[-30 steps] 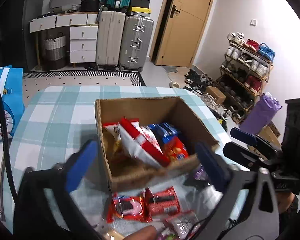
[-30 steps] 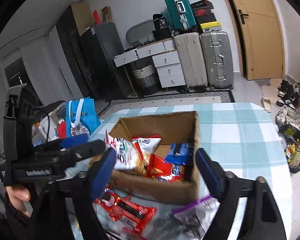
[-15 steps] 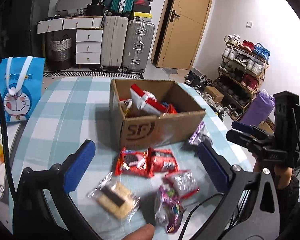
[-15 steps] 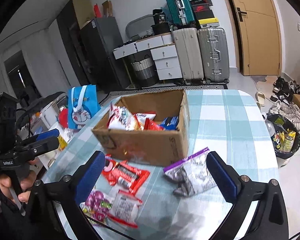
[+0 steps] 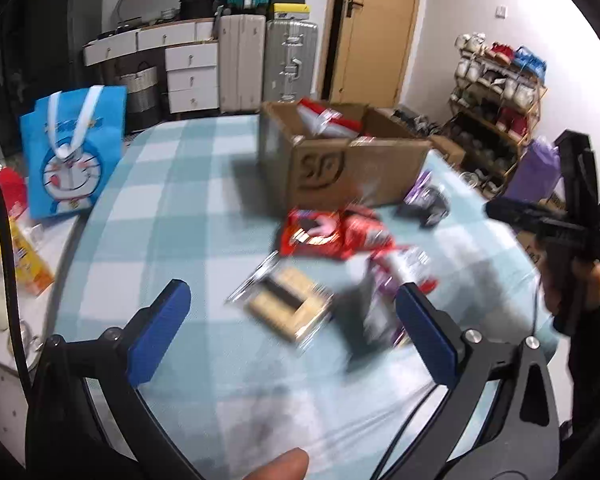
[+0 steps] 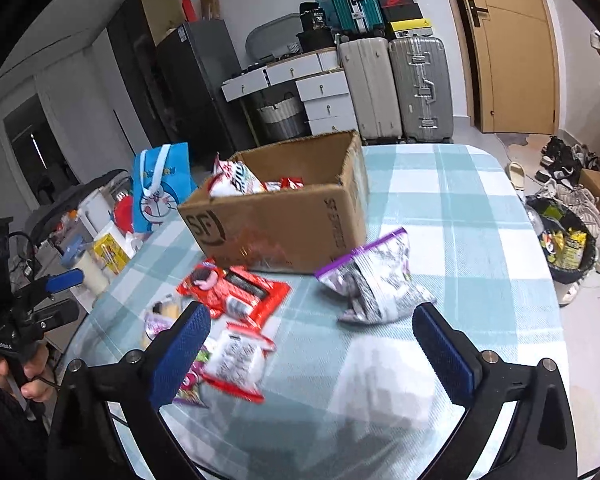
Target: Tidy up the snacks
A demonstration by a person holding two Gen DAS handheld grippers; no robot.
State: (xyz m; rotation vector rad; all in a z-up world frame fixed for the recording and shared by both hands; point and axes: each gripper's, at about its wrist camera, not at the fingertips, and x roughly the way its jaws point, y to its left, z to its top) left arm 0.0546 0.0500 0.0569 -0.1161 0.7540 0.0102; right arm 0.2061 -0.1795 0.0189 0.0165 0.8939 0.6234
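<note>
Checked bench (image 6: 440, 208) filled more of both views than a second before, the box (image 6: 284, 220) now farther off. Both grippers, left (image 5: 292, 332) and right (image 6: 312, 352), stood released and empty, the right having just widened above the loose snacks (image 6: 236, 296).

Left claw (image 5: 288, 330) and right claw (image 6: 314, 354) both wide apart, empty, angled downward.

My left wrist camera looks forward and down between my own jaws, from low over the near edge of the desk (image 5: 172, 200), toward the cardboard box (image 5: 340, 176) and the door (image 5: 372, 28) beyond. My right wrist camera sits further right, also tilted down, facing the box from its other corner. Both views share the box, the loose snack packets (image 6: 236, 292), the suitcases (image 6: 416, 88) and the blue bag (image 6: 160, 188).
</note>
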